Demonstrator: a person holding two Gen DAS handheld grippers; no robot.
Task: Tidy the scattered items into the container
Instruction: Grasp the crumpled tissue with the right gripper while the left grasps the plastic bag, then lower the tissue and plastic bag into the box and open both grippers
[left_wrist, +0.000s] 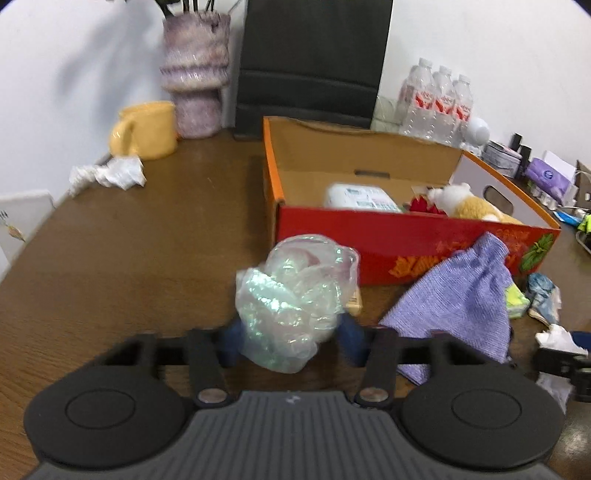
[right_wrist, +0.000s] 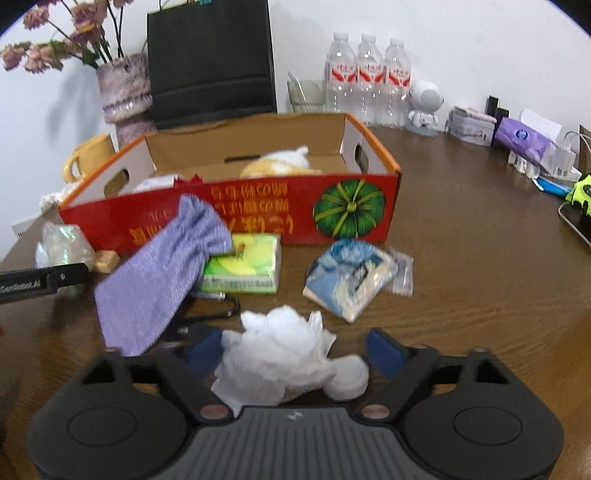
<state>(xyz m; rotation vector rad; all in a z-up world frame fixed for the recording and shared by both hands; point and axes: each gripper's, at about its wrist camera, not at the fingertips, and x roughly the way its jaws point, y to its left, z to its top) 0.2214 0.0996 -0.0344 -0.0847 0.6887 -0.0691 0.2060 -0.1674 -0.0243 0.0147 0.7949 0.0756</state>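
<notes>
A: Table (right_wrist: 480, 295) first: brown wood, cluttered along the back and right edge, with bare room at its left. The red cardboard box (right_wrist: 229, 218) stands mid-table, open-topped, and already holds a plush toy (left_wrist: 469, 206) and a white packet (left_wrist: 360, 197).

B: Which step is in hand?

A: Pickup, I judge, on both sides. The left gripper (left_wrist: 291, 341) has its fingers half closed around a crumpled iridescent plastic bag (left_wrist: 295, 299), which lies just before the box's near wall. The blue pads seem to press its sides, though blur leaves that unsure.

B: The right?

A: The right gripper (right_wrist: 291, 350) straddles a crumpled white tissue (right_wrist: 280, 350) on the table, well short of the box. Its left pad touches the tissue; the right pad stands apart with a gap, so it has no hold yet.

B: Next?

A: Probably close fully, lift, and clear the near wall before letting go inside. The purple knit pouch (right_wrist: 159, 273) leans on that wall, and the green tissue pack (right_wrist: 243, 269) and blue-white packet (right_wrist: 351, 277) lie between tissue and box; going over them is safest.
</notes>
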